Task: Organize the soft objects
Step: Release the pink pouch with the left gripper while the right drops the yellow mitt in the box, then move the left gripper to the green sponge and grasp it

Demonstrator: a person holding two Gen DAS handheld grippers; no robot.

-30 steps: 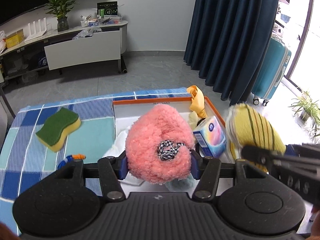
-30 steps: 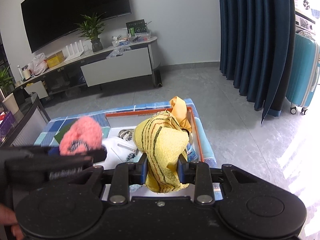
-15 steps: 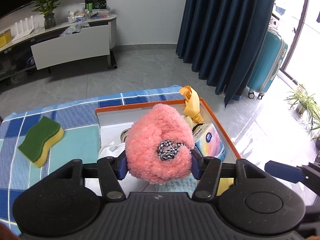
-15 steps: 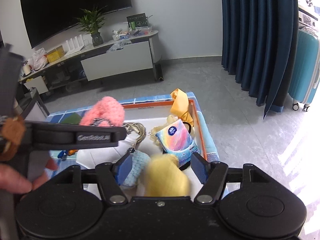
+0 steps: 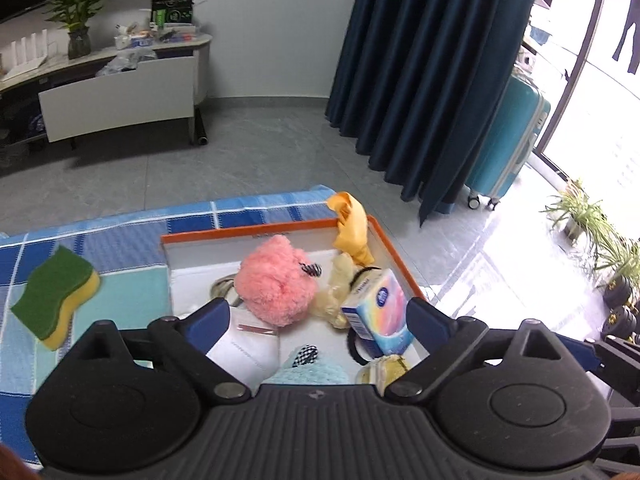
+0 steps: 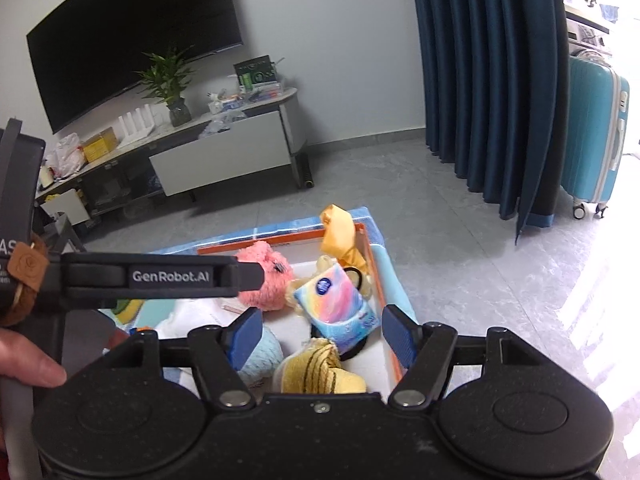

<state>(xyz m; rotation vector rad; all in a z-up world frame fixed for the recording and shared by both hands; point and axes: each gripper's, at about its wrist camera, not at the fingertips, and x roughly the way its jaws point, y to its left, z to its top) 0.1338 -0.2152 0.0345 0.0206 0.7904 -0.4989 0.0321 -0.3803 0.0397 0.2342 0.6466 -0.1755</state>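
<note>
Soft toys fill the orange-rimmed tray (image 5: 394, 248), pink plush (image 5: 276, 284) included. Both grippers' jaws gape empty; green-and-yellow sponge (image 5: 56, 294) remains on the counter.

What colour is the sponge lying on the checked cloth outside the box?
The sponge is green on top with a yellow layer beneath; the left wrist view shows it best.

left gripper (image 5: 318, 316): jaws spread wide, blue pads apart, nothing between them; tilted downward
right gripper (image 6: 322, 334): jaws parted, blue pads apart, nothing gripped; tilted downward
relative pose: left gripper crosses the right wrist view from the left edge, seen side-on, ahead of the right gripper
hand (image 6: 28, 360): bare fingers at the left edge of the right wrist view, wrapped on the left gripper's handle
</note>
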